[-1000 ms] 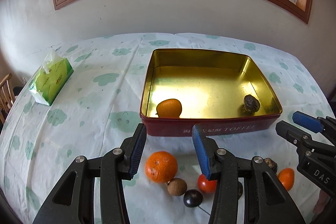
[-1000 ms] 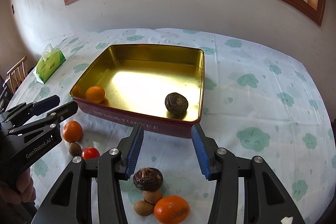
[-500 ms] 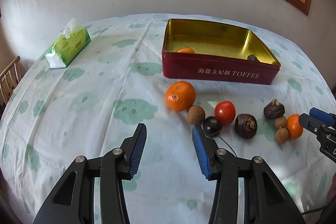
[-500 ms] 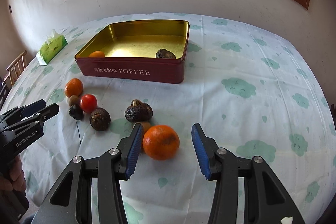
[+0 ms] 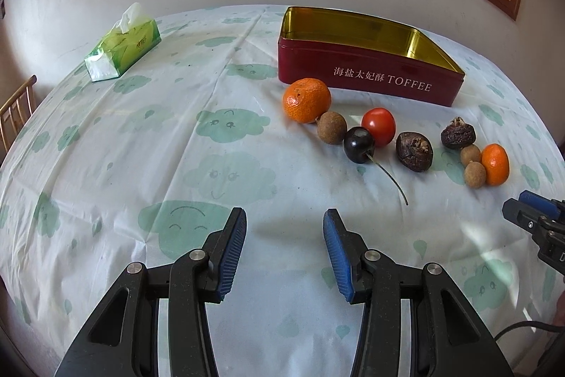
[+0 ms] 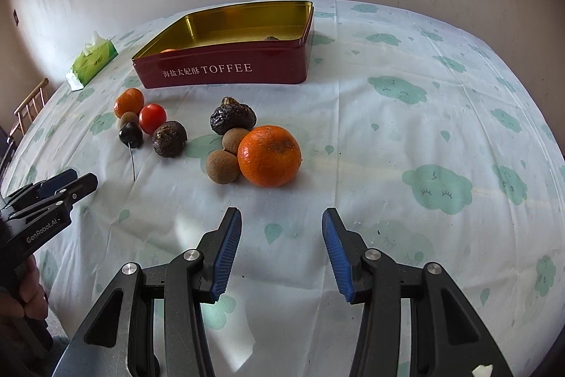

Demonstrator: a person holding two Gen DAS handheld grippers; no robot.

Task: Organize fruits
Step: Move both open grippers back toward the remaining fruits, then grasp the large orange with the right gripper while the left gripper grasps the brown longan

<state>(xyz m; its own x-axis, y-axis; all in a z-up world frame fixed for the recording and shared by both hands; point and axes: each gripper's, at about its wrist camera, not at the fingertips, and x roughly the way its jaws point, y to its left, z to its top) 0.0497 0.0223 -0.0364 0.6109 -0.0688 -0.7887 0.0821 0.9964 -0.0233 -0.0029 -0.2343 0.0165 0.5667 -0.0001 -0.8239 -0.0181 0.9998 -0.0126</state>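
Observation:
A red toffee tin (image 5: 367, 73) (image 6: 226, 68) with a gold inside stands at the back; an orange and a dark fruit peek over its rim. In front of it lies a row of fruit: a mandarin (image 5: 306, 100), a brown longan (image 5: 331, 127), a dark cherry (image 5: 358, 144), a red tomato (image 5: 378, 126), two dark wrinkled fruits (image 6: 169, 138) (image 6: 233, 119), two longans (image 6: 222, 166) and a second mandarin (image 6: 269, 155). My left gripper (image 5: 284, 249) is open and empty, short of the row. My right gripper (image 6: 280, 249) is open and empty, just short of the second mandarin.
A green tissue pack (image 5: 122, 45) lies at the back left. The cloud-print tablecloth (image 6: 423, 129) covers a round table whose edges curve away at both sides. A wooden chair (image 5: 16, 110) stands past the left edge. A hand (image 6: 24, 292) holds the left gripper.
Both grippers have drawn back from the tin toward the near edge and dropped lower. The fruit row, earlier under and behind the fingers, now lies ahead of them. Both stay open and empty.

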